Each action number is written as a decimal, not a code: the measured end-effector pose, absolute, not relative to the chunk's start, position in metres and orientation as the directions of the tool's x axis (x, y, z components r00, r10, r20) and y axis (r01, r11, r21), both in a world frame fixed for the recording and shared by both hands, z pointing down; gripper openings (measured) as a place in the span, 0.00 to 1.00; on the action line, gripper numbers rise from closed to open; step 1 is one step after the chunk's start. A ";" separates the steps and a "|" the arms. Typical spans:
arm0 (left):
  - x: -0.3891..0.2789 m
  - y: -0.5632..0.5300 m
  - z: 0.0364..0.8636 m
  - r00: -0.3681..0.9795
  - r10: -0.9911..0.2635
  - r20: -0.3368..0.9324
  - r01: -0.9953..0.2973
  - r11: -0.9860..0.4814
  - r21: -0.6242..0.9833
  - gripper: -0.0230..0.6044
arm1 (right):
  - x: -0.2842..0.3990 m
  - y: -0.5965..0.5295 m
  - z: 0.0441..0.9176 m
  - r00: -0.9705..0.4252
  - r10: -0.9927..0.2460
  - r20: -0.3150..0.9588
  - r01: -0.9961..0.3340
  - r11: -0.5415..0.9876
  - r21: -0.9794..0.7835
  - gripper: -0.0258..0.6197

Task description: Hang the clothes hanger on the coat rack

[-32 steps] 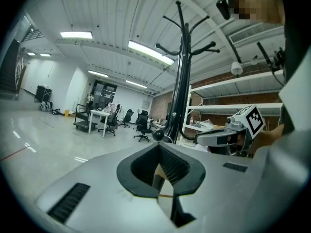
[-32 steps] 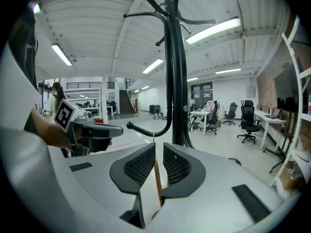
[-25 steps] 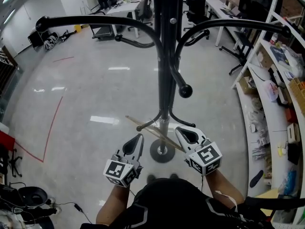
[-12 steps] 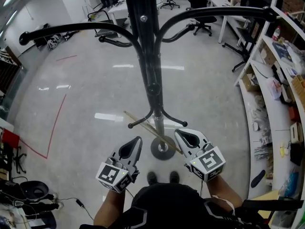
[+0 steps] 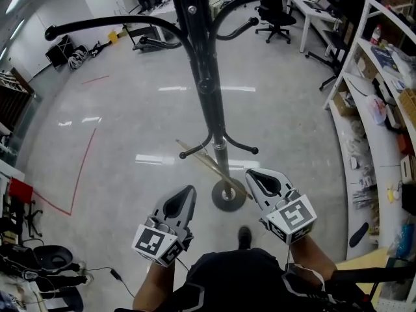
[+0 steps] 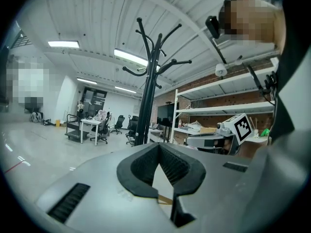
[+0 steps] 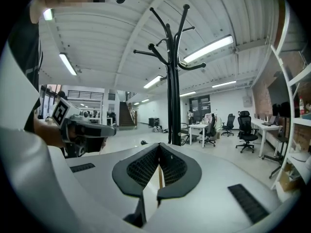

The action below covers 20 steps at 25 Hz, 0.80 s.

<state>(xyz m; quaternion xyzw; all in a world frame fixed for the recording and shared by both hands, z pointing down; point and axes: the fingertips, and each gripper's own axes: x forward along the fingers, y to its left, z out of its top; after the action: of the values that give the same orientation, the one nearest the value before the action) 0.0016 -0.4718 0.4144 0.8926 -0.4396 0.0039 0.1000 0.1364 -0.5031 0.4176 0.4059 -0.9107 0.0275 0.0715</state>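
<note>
A black coat rack (image 5: 209,103) stands right in front of me, its curved arms spreading overhead and its round base (image 5: 229,197) on the floor. A wooden hanger (image 5: 208,164) shows as a slanted bar running from the rack's lower hooks to my right gripper (image 5: 251,174). That gripper is shut on the hanger's near end, and a wood strip (image 7: 159,177) shows between its jaws. My left gripper (image 5: 188,191) hangs shut beside it, apart from the bar. The rack rises ahead in the left gripper view (image 6: 147,86) and the right gripper view (image 7: 172,81).
White shelving (image 5: 383,109) packed with boxes and small items runs along the right. Desks and office chairs (image 5: 273,12) stand at the far end. Red tape lines (image 5: 81,168) mark the shiny floor at left. Cables and gear (image 5: 39,259) lie at lower left.
The rack's pole has shifted left in the head view and its base sits closer. Both grippers sit slightly lower in frame, jaws unchanged, with the hanger still carried by the right one.
</note>
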 end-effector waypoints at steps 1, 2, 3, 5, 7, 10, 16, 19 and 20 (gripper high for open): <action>-0.001 -0.465 0.414 0.621 -0.779 0.092 -0.781 -0.602 0.166 0.04 | 0.134 -0.496 0.416 -0.652 -0.743 0.151 -0.749 0.662 0.018 0.05; -0.004 -0.457 0.415 0.626 -0.774 0.089 -0.776 -0.609 0.161 0.04 | 0.131 -0.489 0.415 -0.643 -0.751 0.150 -0.757 0.653 0.025 0.05; -0.008 -0.450 0.416 0.631 -0.771 0.088 -0.773 -0.614 0.160 0.04 | 0.129 -0.481 0.414 -0.632 -0.760 0.151 -0.766 0.642 0.028 0.05; -0.018 -0.433 0.418 0.636 -0.767 0.086 -0.768 -0.620 0.159 0.03 | 0.124 -0.464 0.415 -0.609 -0.778 0.155 -0.785 0.619 0.027 0.05; -0.030 -0.415 0.419 0.641 -0.763 0.082 -0.764 -0.627 0.152 0.04 | 0.115 -0.443 0.419 -0.591 -0.790 0.167 -0.798 0.602 0.025 0.05; -0.050 -0.389 0.418 0.654 -0.752 0.081 -0.752 -0.635 0.178 0.04 | 0.101 -0.409 0.423 -0.567 -0.803 0.184 -0.815 0.580 0.020 0.05; -0.072 -0.342 0.420 0.695 -0.716 0.066 -0.709 -0.667 0.231 0.03 | 0.099 -0.356 0.410 -0.496 -0.853 0.161 -0.862 0.507 0.030 0.05; -0.071 -0.319 0.416 0.712 -0.700 0.056 -0.689 -0.680 0.249 0.03 | 0.101 -0.330 0.399 -0.472 -0.869 0.149 -0.873 0.484 0.055 0.05; -0.070 -0.312 0.415 0.717 -0.695 0.053 -0.684 -0.687 0.247 0.03 | 0.103 -0.322 0.396 -0.468 -0.872 0.143 -0.876 0.479 0.057 0.05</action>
<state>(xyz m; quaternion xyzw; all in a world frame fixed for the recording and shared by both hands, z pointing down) -0.0698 -0.3120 0.4151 0.9180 -0.3755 -0.0226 0.1255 0.1025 -0.3220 0.3962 0.5103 -0.8565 0.0123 0.0761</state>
